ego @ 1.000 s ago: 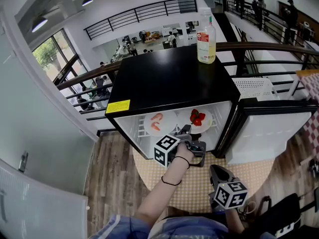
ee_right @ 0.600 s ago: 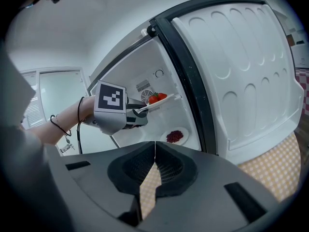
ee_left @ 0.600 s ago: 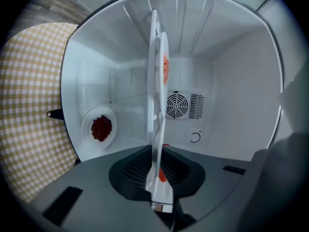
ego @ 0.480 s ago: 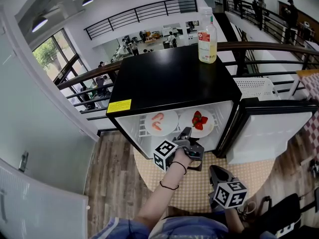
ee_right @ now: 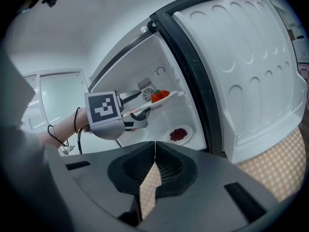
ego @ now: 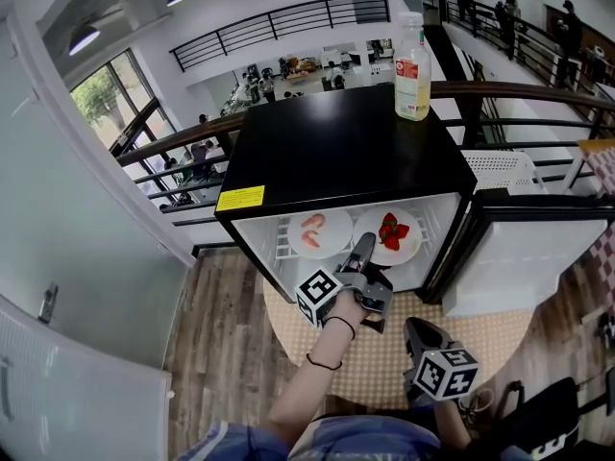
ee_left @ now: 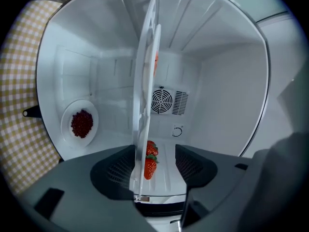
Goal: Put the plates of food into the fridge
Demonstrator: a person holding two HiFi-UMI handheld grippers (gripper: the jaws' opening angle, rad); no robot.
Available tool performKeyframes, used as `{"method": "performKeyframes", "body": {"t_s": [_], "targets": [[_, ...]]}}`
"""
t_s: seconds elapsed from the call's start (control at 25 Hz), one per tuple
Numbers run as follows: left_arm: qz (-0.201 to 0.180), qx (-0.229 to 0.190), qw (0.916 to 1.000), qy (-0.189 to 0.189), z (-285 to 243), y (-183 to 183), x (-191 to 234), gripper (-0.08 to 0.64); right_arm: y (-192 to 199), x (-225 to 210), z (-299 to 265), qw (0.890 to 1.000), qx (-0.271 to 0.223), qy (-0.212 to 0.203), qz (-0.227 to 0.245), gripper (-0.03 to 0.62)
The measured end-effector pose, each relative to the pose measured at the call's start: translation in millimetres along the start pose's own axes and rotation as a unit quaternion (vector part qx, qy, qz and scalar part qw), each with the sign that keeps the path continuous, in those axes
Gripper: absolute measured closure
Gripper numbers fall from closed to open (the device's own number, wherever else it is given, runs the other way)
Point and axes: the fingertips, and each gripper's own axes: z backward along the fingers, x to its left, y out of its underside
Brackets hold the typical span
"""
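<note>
A white plate of strawberries (ego: 388,235) lies on the upper shelf of the open black mini fridge (ego: 346,152), beside a plate of shrimp (ego: 320,230). My left gripper (ego: 364,248) reaches in at the strawberry plate's near rim. Its jaws are opening. In the left gripper view (ee_left: 155,166) the plate's rim (ee_left: 143,105) runs edge-on between the spread pads, close to the left one and well apart from the right one. A third plate with dark red berries (ee_left: 81,123) sits on the fridge floor. My right gripper (ego: 415,332) hangs low in front of the fridge, shut (ee_right: 154,166) and empty.
The fridge door (ego: 524,257) stands swung open to the right. A bottle (ego: 412,58) stands on the fridge top at the back right. The fridge sits on a checked woven mat (ego: 384,353) over a wooden floor, with a railing behind.
The left gripper's jaws have spread apart off the strawberry plate's rim. The plate now rests a little deeper on the shelf. The right gripper has stayed where it was.
</note>
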Motion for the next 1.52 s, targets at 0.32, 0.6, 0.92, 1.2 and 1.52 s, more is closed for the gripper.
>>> {"method": "performKeyframes", "body": {"t_s": [0.32,0.6,0.92,1.2,1.52], "targets": [[-0.014,0.011,0.9998,0.0,10.8,-0.7,7.4,0.288,-0.1,5.3,-0.4,1.0,-0.001,-0.002,0.001,0.574],[-0.038,0.017,0.9989,-0.022,55.6,-9.5,33.8,0.288,0.4,4.4,-0.9,1.0,-0.004,0.005,0.0,0.574],[-0.144,0.085,0.9856,-0.029,95.5,-0.9,34.6,0.299,7.0,23.2,-5.5,1.0,0.001,-0.001,0.007,0.574],[-0.297,0.131,0.9456,-0.019,139.2,2.6,16.7,0.374,17.9,44.1,-5.5,1.0,0.005,-0.003,0.012,0.574],[-0.399,0.147,0.9049,-0.009,204.0,-9.3,3.9,0.434,38.3,83.1,-10.1,1.0,0.011,-0.009,0.021,0.574]]}}
